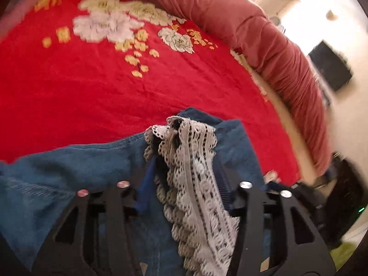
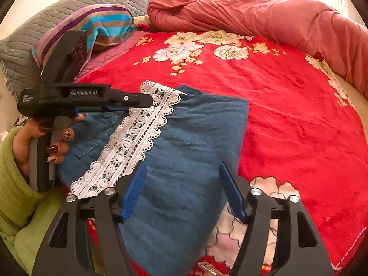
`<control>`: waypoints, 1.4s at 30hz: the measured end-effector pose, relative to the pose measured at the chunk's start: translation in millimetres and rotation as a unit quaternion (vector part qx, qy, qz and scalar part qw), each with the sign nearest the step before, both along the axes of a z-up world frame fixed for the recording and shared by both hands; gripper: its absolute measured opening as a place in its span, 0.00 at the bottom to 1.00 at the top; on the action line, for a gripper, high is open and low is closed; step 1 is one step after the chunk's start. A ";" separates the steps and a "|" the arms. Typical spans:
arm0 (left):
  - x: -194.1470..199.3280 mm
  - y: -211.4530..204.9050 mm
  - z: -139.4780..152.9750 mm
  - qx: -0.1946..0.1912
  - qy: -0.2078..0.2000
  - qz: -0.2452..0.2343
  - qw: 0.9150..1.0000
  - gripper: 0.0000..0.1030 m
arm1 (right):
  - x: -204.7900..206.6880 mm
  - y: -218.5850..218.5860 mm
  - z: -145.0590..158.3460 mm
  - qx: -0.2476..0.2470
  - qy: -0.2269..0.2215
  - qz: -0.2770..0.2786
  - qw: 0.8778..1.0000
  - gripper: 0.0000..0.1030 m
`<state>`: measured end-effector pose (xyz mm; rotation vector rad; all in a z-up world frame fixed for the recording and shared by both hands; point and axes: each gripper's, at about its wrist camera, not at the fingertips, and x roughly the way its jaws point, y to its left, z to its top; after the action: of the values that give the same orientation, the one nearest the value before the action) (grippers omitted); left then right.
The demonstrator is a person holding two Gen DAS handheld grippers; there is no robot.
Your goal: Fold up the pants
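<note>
A: Nearest us, our right gripper [image 2: 182, 192] hangs with its blue pads spread apart, holding nothing, just above the near part of the folded blue pants [image 2: 184, 151].

B: And our left gripper [image 2: 147, 103]? From the right wrist view it comes in from the left at the lace trim [image 2: 135, 135].

A: Its own camera shows lace and denim bunched between the fingers, so we judge it clamped on the pants at that trimmed edge.

B: The pants lie as a compact stack on the red floral blanket [image 2: 287, 115] of the bed, with the pink quilt [image 2: 264, 13] rolled up well beyond.

A: For this fold we'd carry the laced edge across evenly, keep it low, and let the right gripper press the stack so the layers underneath don't slide.

B: Agreed; lace snags easily, so we'd release it gently.
</note>
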<state>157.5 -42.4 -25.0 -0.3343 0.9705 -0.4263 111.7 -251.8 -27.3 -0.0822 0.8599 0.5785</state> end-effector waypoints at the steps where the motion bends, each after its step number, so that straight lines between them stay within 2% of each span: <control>1: -4.6 -2.7 3.8 0.016 -0.005 -0.002 1.000 0.47 | -4.1 -0.6 2.1 -0.002 -0.003 0.002 1.000 0.66; 5: -31.0 -8.4 15.8 0.064 -0.020 -0.003 0.998 0.47 | -17.0 -1.0 6.2 -0.002 -0.007 0.017 1.000 0.66; 8: -49.3 -7.6 18.3 0.081 -0.026 0.001 0.996 0.44 | -25.1 1.0 4.3 -0.007 -0.004 0.031 0.999 0.65; 10: -60.9 -9.5 19.5 0.091 -0.028 -0.002 0.995 0.26 | -30.9 3.9 2.0 -0.011 -0.002 0.042 0.999 0.54; 11: -67.9 -11.2 20.5 0.094 -0.029 -0.006 0.995 0.23 | -33.3 4.9 1.1 -0.013 0.000 0.047 0.999 0.47; 12: -73.3 -13.6 21.2 0.095 -0.029 -0.011 0.995 0.18 | -35.7 6.2 -0.2 -0.014 0.002 0.052 0.999 0.46; 16: -93.1 -32.5 18.1 0.114 -0.030 -0.045 0.992 0.18 | -45.1 8.3 -5.3 -0.021 0.006 0.062 0.998 0.46; 20: -101.6 -50.6 -1.3 0.175 -0.015 -0.069 0.982 0.18 | -47.2 4.2 -17.2 -0.035 0.020 0.058 0.997 0.45; 26: -96.4 -40.8 -10.3 0.160 0.004 -0.058 0.985 0.27 | -50.3 -2.3 -27.4 -0.032 0.028 0.052 0.998 0.45; 31: -100.5 -41.3 -8.3 0.159 0.001 -0.056 0.986 0.27 | -49.5 -1.0 -27.2 -0.026 0.035 0.046 0.998 0.49; 35: -102.7 -41.8 -6.8 0.161 -0.001 -0.054 0.986 0.29 | -49.2 -2.5 -23.0 -0.019 0.037 0.040 0.998 0.61; 38: -103.9 -41.5 -5.0 0.162 -0.003 -0.052 0.985 0.31 | -50.1 -5.3 -20.3 -0.019 0.033 0.033 0.999 0.63; 42: -106.8 -41.1 -3.4 0.165 -0.005 -0.050 0.985 0.34 | -49.5 -10.6 -16.7 -0.018 0.028 0.020 0.999 0.74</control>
<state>50.8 -83.5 -28.4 0.0159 1.0330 -0.3511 62.2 -262.4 -43.9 -0.1170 0.9246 0.6047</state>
